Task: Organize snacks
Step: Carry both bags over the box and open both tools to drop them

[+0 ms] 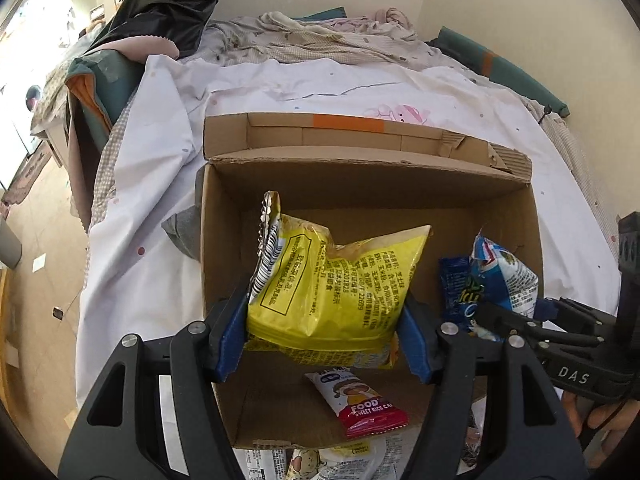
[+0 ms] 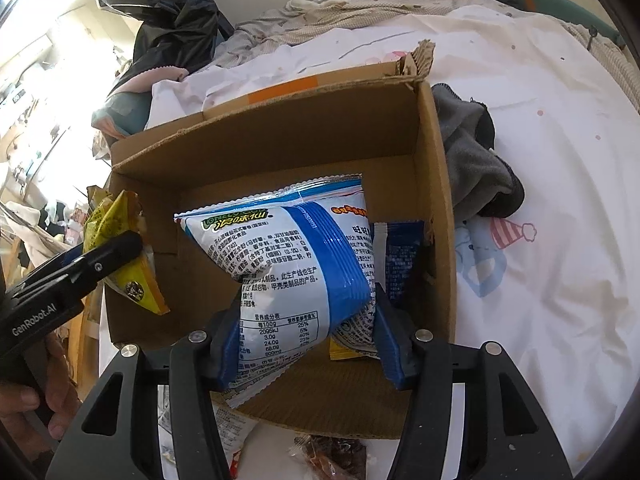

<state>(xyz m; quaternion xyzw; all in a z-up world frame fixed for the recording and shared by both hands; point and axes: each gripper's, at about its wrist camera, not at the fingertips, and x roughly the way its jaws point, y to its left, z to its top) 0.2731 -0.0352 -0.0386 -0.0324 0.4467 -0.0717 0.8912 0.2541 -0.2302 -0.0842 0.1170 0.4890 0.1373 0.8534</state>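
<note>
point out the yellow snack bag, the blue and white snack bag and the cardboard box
yellow snack bag (image 1: 332, 280): left wrist view, middle of its printed back
blue and white snack bag (image 2: 296, 264): right wrist view, centre of its printed back
cardboard box (image 2: 280, 140): right wrist view, inner far wall

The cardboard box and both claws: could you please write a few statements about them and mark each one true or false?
1. The left claw grips a yellow bag. True.
2. The right claw is open and holds nothing. False: it is shut on a blue and white bag.
3. The cardboard box sits on a wooden table. False: it sits on a white bedsheet.
4. A red snack bar lies on the box floor. True.
</note>
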